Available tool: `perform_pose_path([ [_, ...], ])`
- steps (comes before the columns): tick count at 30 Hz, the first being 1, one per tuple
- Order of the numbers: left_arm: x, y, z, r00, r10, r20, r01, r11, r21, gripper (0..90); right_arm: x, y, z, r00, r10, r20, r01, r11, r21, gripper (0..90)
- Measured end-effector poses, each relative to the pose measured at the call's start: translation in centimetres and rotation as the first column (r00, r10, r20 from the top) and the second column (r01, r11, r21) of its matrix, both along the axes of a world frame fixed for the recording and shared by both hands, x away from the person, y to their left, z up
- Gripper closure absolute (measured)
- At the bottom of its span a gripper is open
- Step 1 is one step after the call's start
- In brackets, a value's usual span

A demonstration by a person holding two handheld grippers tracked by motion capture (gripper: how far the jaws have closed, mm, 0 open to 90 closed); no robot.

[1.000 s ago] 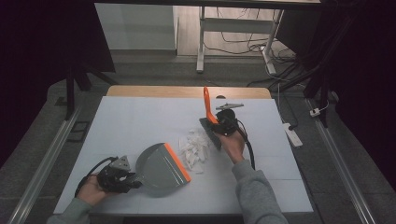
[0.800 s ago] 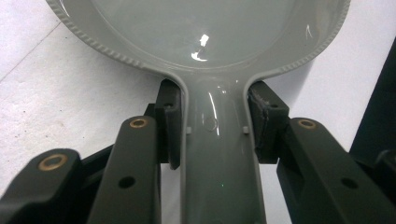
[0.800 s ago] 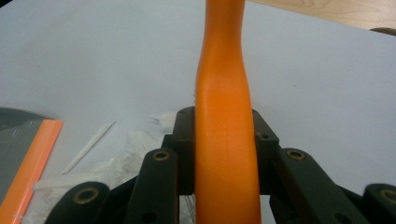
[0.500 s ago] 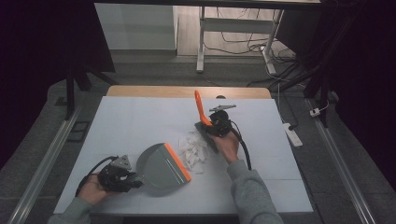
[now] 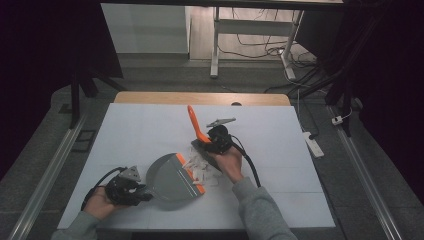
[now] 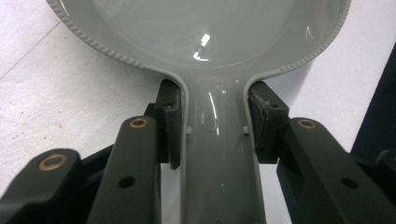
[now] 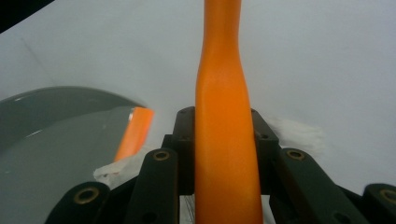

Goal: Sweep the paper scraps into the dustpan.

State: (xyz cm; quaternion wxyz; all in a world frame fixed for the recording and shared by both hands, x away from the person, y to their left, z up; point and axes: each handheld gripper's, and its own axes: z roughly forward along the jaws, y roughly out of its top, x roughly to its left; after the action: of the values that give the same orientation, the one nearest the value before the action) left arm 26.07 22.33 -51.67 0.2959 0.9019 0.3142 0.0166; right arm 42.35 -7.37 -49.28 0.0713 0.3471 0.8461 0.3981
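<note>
A grey dustpan (image 5: 170, 181) with an orange lip lies flat at the table's front left. My left gripper (image 5: 146, 194) is shut on its handle. In the left gripper view the grey handle (image 6: 217, 158) sits clamped between the pads (image 6: 169, 122) below the pan's bowl (image 6: 201, 28). My right gripper (image 5: 209, 142) is shut on a brush whose orange handle (image 5: 194, 121) slants up and back. White paper scraps (image 5: 202, 167) lie between the brush head and the pan's lip. In the right gripper view the orange handle (image 7: 224, 121) runs up between the jaws, with the dustpan (image 7: 51, 140) at left and scraps (image 7: 114, 169) at its lip.
The white tabletop (image 5: 300, 150) has a wooden strip (image 5: 150, 97) along its far edge. A power strip (image 5: 311, 141) lies off the table's right side. A white desk frame (image 5: 216, 45) and cables stand on the floor behind.
My right hand has carried the brush to the left and nearer, and the scraps now sit against the dustpan's lip. The brush handle leans more to the left. My left hand kept still.
</note>
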Motion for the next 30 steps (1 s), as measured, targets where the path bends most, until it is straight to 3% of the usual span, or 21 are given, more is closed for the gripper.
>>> perform_pose_path([
  [4,0.0,0.0,0.0,1.0000,0.000,0.000,0.000,1.0000,0.000,61.8,-0.9,0.9,0.1,0.9991,0.042,-0.008,-0.042,0.9990,0.018,70.6],
  [10,0.0,0.0,0.0,1.0000,0.000,-0.001,0.000,1.0000,0.000,61.8,-1.3,0.8,0.7,0.9985,0.055,-0.009,-0.054,0.9967,0.060,70.6],
  [21,0.0,0.0,0.0,1.0000,0.000,-0.001,0.000,1.0000,0.001,61.8,-0.6,-2.0,3.3,0.9975,-0.014,0.069,0.006,0.9944,0.105,70.6],
  [30,0.0,0.0,0.0,1.0000,-0.001,0.000,0.001,1.0000,0.001,61.8,1.1,-3.1,3.2,0.9934,-0.071,0.089,0.064,0.9944,0.084,70.5],
])
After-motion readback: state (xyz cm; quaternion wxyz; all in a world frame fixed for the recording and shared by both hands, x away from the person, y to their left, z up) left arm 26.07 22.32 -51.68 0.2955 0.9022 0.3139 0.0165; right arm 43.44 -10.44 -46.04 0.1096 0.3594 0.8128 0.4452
